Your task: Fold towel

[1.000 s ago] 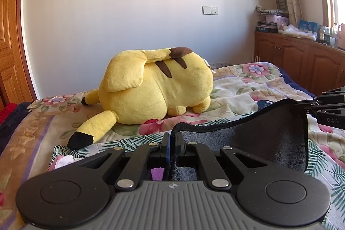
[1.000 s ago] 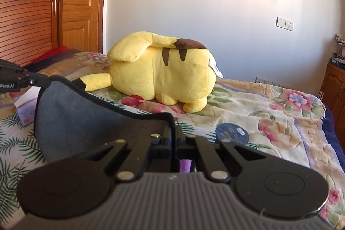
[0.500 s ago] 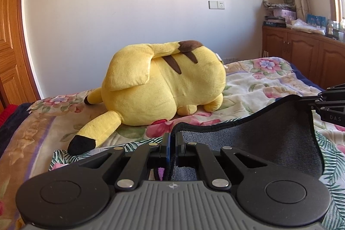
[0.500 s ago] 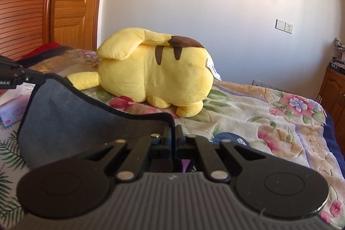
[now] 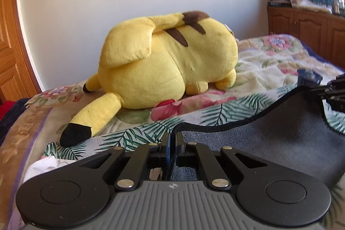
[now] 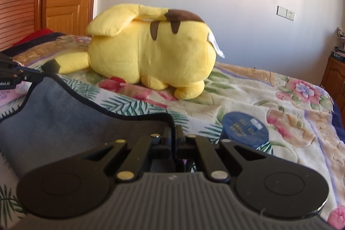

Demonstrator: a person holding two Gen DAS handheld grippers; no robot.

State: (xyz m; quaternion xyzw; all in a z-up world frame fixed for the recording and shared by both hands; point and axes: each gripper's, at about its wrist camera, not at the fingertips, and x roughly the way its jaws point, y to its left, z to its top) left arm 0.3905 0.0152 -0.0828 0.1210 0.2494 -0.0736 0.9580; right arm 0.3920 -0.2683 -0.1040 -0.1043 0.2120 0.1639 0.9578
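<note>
Towel [image 5: 269,135], grey terry, black-edged, corners clenched by left tool [image 5: 172,139], right tool [image 6: 173,135]

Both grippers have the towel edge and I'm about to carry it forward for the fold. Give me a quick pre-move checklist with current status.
1. left gripper shut on towel corner: ok.
2. right gripper shut on the opposite corner: ok.
3. Held edge spans between grippers, sagging but without a twist: ok.
4. Yellow plush toy lies apart from the towel, but sits ahead in the carry path: not ok.
5. Blue round disc on the bedspread beside the right gripper, apart from towel: ok.
6. Towel's lower edge lying flat: cannot tell, hidden by grippers.
</note>
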